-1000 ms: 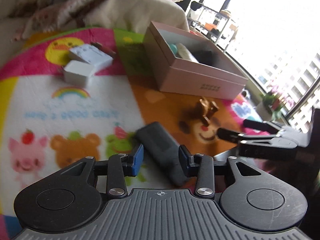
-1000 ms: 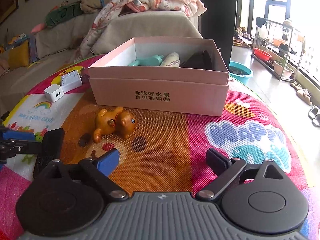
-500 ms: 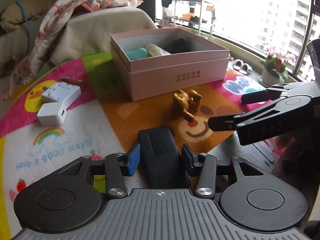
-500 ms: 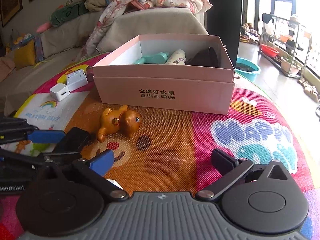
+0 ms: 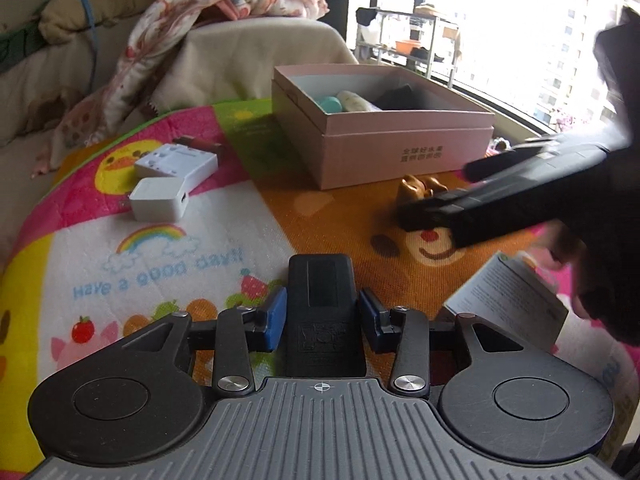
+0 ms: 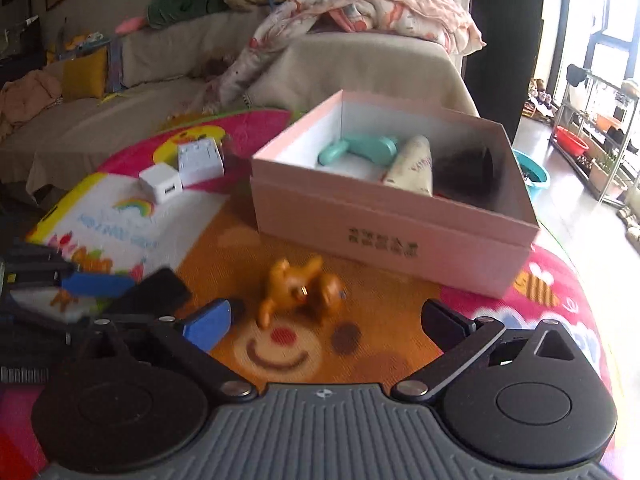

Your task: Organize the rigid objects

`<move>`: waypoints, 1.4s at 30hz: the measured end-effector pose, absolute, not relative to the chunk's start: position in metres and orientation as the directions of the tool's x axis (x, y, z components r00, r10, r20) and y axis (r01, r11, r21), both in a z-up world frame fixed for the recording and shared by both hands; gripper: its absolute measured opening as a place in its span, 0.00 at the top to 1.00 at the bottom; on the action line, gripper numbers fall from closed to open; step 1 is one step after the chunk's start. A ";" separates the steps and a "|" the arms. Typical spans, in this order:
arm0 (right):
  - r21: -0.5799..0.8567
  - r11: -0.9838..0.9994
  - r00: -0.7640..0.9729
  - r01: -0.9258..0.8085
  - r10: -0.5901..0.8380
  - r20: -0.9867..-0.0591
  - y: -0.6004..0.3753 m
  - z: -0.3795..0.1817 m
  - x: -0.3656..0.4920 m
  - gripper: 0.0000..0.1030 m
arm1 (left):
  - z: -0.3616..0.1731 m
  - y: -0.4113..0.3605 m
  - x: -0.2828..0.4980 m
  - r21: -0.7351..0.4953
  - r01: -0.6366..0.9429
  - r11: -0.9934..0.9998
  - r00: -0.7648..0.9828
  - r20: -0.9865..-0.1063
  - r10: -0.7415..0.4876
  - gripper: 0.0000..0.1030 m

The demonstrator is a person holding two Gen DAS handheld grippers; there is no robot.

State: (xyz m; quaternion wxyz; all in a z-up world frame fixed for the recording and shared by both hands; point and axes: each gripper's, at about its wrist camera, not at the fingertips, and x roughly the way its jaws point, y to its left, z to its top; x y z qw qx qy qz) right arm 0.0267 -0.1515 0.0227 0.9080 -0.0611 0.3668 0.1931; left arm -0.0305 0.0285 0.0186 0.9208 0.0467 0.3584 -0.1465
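Cartoon play mat (image 5: pixel 168 256): left gripper (image 5: pixel 322 314) has just closed on the stiff, light black remote (image 5: pixel 322 300), near centre; grip its long sides. Right gripper (image 6: pixel 326 318) spread, empty, before the toy dog (image 6: pixel 300 290).

Daylight pours in from the window (image 5: pixel 532 20) ahead and right of the left tool, blown out to white glare. The right tool (image 5: pixel 432 208) crossing there smears dark with motion blur. Fisheye bending curves both frames' edges; right-wrist view slightly soft.
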 end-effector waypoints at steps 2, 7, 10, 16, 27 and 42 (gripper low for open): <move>0.040 0.920 0.635 -0.390 0.300 -0.712 -0.144 0.018 0.038 0.14 | 0.017 0.028 -0.036 -0.021 0.287 0.958 0.715 -0.660 -0.229 0.57; 0.011 0.919 0.618 -0.395 0.274 -0.737 -0.139 0.018 0.039 0.49 | 0.015 0.031 -0.044 -0.026 0.290 0.957 0.732 -0.638 -0.239 0.57; -0.026 0.922 0.647 -0.386 0.251 -0.720 -0.146 0.026 0.025 0.49 | 0.014 0.036 -0.043 -0.045 0.312 0.949 0.723 -0.636 -0.268 0.57; -0.060 0.940 0.675 -0.334 0.195 -0.712 -0.170 0.039 0.001 0.49 | 0.020 0.031 -0.046 -0.026 0.315 0.949 0.698 -0.670 -0.250 0.58; -0.045 0.972 0.814 -0.231 0.168 -0.556 -0.214 0.105 -0.005 0.49 | 0.123 0.030 0.001 -0.134 0.458 0.879 0.767 -0.440 -0.467 0.58; 0.036 0.980 0.882 -0.194 0.191 -0.432 -0.216 0.138 0.060 0.14 | 0.096 0.013 0.138 -0.327 0.349 0.878 0.750 -0.463 -0.471 0.59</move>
